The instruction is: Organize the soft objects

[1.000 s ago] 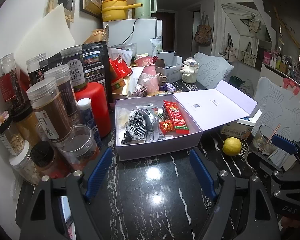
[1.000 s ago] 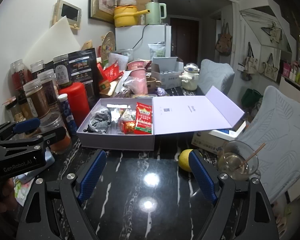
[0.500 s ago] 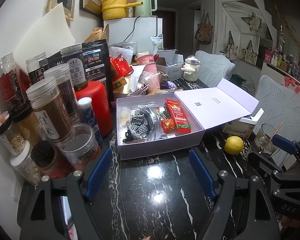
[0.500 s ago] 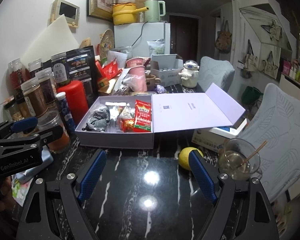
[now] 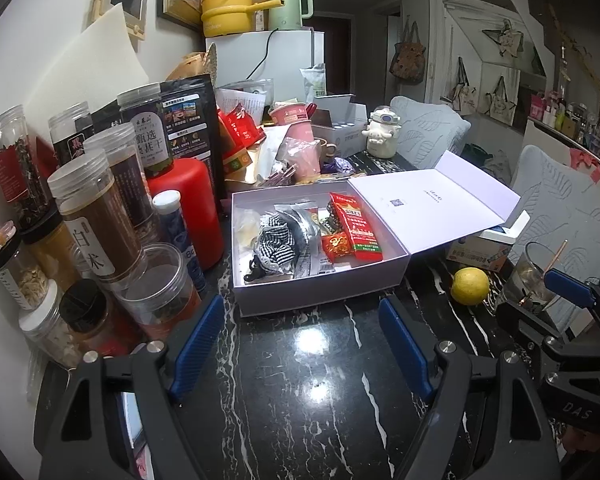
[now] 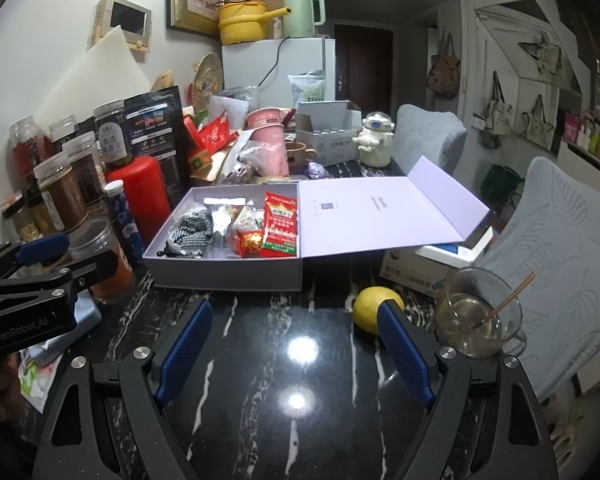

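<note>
Both tongs (image 5: 302,342) (image 6: 296,340) gape wide and empty; only the right view shows the glass (image 6: 478,316) whole.

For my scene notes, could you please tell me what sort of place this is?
Probably a lived-in home dining corner: a cluttered table of food jars, a small fridge carrying a yellow pot, and cushioned chairs.

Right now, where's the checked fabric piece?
In both views, the checked fabric lies in the open lavender box, left part, beside the silver packets.
</note>
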A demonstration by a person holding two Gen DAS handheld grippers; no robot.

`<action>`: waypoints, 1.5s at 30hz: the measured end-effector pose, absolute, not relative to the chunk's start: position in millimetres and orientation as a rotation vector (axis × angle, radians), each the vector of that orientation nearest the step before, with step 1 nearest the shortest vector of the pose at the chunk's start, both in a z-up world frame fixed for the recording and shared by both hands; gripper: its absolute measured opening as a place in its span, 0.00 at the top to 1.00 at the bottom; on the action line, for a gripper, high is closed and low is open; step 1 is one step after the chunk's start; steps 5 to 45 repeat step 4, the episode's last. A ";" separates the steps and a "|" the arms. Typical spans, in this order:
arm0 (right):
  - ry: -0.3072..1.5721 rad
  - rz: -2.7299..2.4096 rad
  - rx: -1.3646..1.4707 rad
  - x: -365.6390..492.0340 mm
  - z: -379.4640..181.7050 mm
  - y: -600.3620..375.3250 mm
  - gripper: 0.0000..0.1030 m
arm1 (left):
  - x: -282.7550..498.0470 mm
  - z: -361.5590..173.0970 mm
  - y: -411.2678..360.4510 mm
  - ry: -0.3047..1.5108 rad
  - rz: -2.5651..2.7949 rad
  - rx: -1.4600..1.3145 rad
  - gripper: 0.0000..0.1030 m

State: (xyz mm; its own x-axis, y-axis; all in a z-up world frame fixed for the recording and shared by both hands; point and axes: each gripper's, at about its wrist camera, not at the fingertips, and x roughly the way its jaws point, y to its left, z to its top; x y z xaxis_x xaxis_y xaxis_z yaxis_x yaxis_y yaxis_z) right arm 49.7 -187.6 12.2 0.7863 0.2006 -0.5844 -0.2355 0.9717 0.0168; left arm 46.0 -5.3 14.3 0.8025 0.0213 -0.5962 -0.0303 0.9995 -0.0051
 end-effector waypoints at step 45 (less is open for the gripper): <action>0.633 0.235 -0.057 52.0 8.4 -188.2 0.17 | 48.9 10.2 -3.6 0.648 0.024 -0.020 0.23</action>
